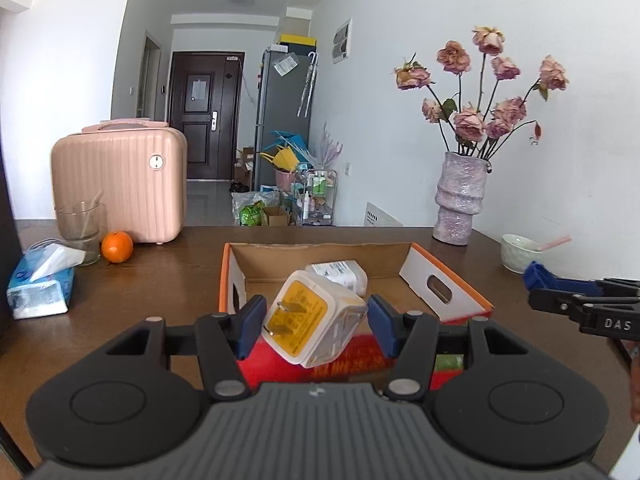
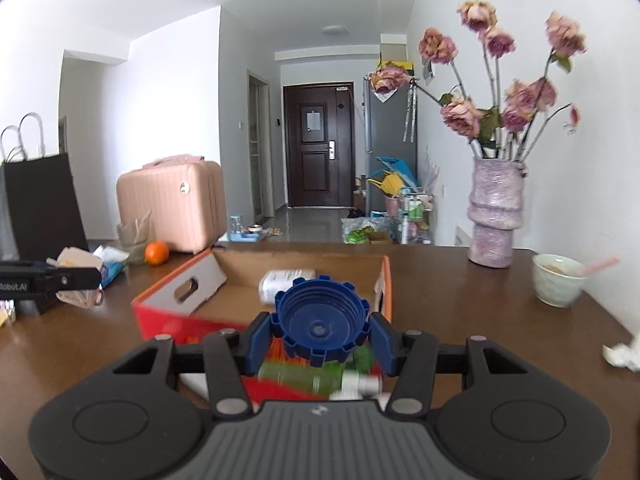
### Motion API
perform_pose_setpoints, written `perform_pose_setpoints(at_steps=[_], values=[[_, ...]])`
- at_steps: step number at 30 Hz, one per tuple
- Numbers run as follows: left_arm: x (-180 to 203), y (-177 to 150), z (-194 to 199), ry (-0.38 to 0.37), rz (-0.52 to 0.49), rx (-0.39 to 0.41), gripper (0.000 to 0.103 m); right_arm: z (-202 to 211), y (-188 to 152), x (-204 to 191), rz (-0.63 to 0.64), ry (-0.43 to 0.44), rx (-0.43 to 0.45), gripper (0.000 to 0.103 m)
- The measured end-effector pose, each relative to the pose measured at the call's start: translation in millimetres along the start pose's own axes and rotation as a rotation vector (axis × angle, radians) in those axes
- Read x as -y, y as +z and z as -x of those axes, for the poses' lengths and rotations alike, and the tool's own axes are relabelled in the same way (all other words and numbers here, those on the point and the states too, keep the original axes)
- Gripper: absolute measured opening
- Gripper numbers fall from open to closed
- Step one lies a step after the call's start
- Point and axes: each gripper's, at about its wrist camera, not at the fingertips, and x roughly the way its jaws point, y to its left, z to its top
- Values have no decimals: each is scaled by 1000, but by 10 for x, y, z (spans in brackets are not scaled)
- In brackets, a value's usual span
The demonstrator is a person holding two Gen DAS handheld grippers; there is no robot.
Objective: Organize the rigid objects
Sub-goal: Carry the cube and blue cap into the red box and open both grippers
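My left gripper (image 1: 316, 328) is shut on a white power adapter with a yellow face and two metal prongs (image 1: 314, 320), held tilted just in front of an open cardboard box (image 1: 446, 280). A white object (image 1: 338, 274) lies inside the box. My right gripper (image 2: 320, 340) is shut on a blue ridged bottle cap (image 2: 322, 326), its hollow side toward the camera, over the near edge of the same box (image 2: 180, 288). The white object (image 2: 286, 280) shows behind the cap. In the left wrist view the right gripper (image 1: 584, 304) enters from the right edge.
On the brown table (image 1: 152, 292) stand a pink case (image 1: 120, 184), a glass (image 1: 80, 228), an orange (image 1: 117, 247), a tissue pack (image 1: 40, 284), a vase of dried roses (image 1: 460, 200) and a bowl with a spoon (image 1: 520, 252). A dark paper bag (image 2: 40, 200) is at far left; crumpled tissue (image 2: 622, 354) lies right.
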Motion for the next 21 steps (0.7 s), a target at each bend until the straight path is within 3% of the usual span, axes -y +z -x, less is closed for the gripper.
perform_pose_setpoints(at_steps=[5, 8, 13, 18, 21], values=[[-147, 300, -770, 7, 28, -60, 57, -829, 250, 242, -32, 43, -66, 52], [-262, 445, -1344, -10, 64, -141, 57, -1396, 398, 374, -46, 43, -129, 52], [-415, 527, -2224, 42, 50, -261, 57, -2250, 611, 612, -125, 59, -217, 52], [-453, 484, -2760, 113, 22, -373, 57, -2904, 706, 538, -29, 15, -331, 52], [-427, 531, -2821, 111, -18, -358, 64, -3193, 676, 489, 4, -11, -382, 53]])
